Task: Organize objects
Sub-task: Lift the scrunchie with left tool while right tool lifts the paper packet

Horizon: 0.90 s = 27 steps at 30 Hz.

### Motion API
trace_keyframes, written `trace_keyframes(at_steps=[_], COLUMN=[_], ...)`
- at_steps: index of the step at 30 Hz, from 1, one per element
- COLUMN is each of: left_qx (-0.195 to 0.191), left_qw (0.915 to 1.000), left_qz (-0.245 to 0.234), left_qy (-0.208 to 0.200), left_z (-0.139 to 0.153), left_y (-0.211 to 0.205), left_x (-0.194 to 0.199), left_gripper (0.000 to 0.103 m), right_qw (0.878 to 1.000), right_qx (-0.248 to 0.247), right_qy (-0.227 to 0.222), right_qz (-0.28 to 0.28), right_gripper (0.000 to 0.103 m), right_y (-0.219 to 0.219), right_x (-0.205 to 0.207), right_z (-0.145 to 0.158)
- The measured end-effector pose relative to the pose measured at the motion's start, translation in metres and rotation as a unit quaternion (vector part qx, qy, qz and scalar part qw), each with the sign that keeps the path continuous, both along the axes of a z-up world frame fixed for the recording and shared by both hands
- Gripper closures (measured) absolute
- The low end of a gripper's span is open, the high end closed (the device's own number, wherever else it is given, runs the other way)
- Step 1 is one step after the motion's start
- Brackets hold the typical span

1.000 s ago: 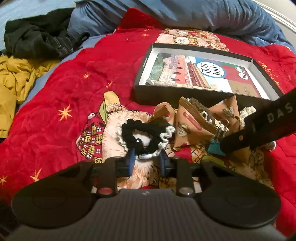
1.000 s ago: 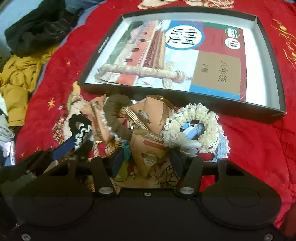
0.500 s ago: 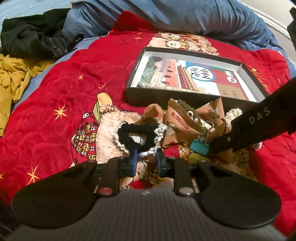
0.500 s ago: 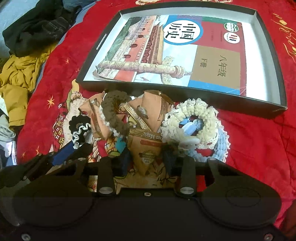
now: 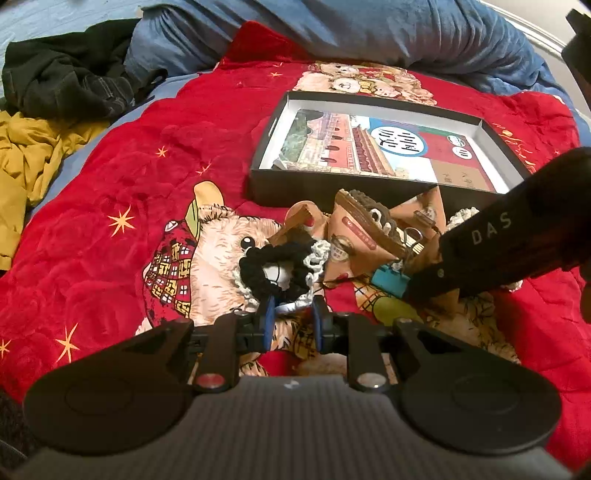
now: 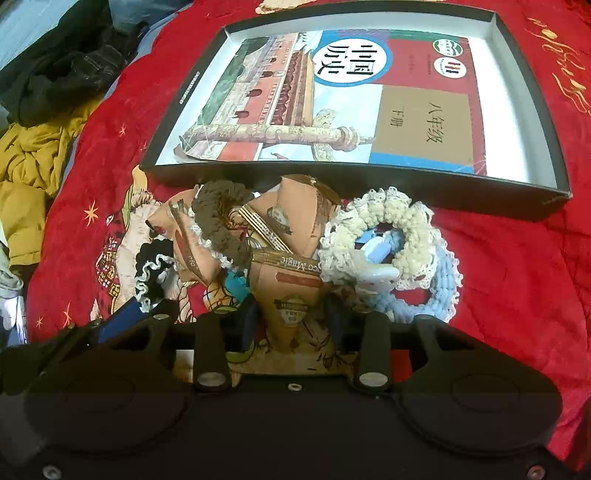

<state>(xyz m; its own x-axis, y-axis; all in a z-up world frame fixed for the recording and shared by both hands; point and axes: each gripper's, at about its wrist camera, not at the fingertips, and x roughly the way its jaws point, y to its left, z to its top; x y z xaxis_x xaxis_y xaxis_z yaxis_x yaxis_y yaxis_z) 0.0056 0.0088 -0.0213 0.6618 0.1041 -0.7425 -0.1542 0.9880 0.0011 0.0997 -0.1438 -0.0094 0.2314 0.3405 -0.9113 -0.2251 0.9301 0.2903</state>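
A pile of small items lies on the red blanket in front of a black box (image 5: 343,192) that holds a book (image 6: 332,99). My left gripper (image 5: 293,319) is open, its blue pads on either side of the near edge of a black scrunchie with white lace (image 5: 273,266). My right gripper (image 6: 291,321) is open around a brown paper sachet (image 6: 291,291). Around the sachet lie a brown scrunchie (image 6: 221,221), a cream scrunchie (image 6: 391,225), a light blue scrunchie (image 6: 439,288), a white clip (image 6: 376,275) and a teal binder clip (image 5: 389,280).
A red blanket with a bear print (image 5: 110,206) covers the bed. Black clothes (image 5: 70,85) and yellow clothes (image 5: 26,162) lie at the far left. A blue duvet (image 5: 369,33) is bunched behind the box. The right gripper's black body (image 5: 498,243) crosses the left wrist view.
Both grippers have drawn back a little from the pile. The right jaws have narrowed around the brown sachet. The left pads stay at the black scrunchie's near edge.
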Motion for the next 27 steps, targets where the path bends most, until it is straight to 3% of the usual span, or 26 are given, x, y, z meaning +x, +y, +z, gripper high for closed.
trace_keyframes(at_steps=[12, 18, 27], left_qx=[-0.011, -0.016, -0.022], left_qw=[0.9999, 0.9996, 0.9968], left_qz=[0.004, -0.008, -0.048], left_qy=[-0.001, -0.023, -0.060], left_z=[0.001, 0.010, 0.026], left_y=[0.002, 0.000, -0.014], left_x=[0.001, -0.008, -0.031], left_gripper=[0.079, 0.079, 0.079], right_qw=[1.000, 1.000, 0.999], right_qx=[-0.007, -0.001, -0.035], right_qy=[-0.001, 0.004, -0.001], right_qz=[0.018, 0.007, 0.014], right_gripper=[0.071, 0.074, 0.077], right_y=[0.001, 0.006, 0.024], right_x=[0.001, 0.000, 0.005], right_z=[0.003, 0.011, 0.026])
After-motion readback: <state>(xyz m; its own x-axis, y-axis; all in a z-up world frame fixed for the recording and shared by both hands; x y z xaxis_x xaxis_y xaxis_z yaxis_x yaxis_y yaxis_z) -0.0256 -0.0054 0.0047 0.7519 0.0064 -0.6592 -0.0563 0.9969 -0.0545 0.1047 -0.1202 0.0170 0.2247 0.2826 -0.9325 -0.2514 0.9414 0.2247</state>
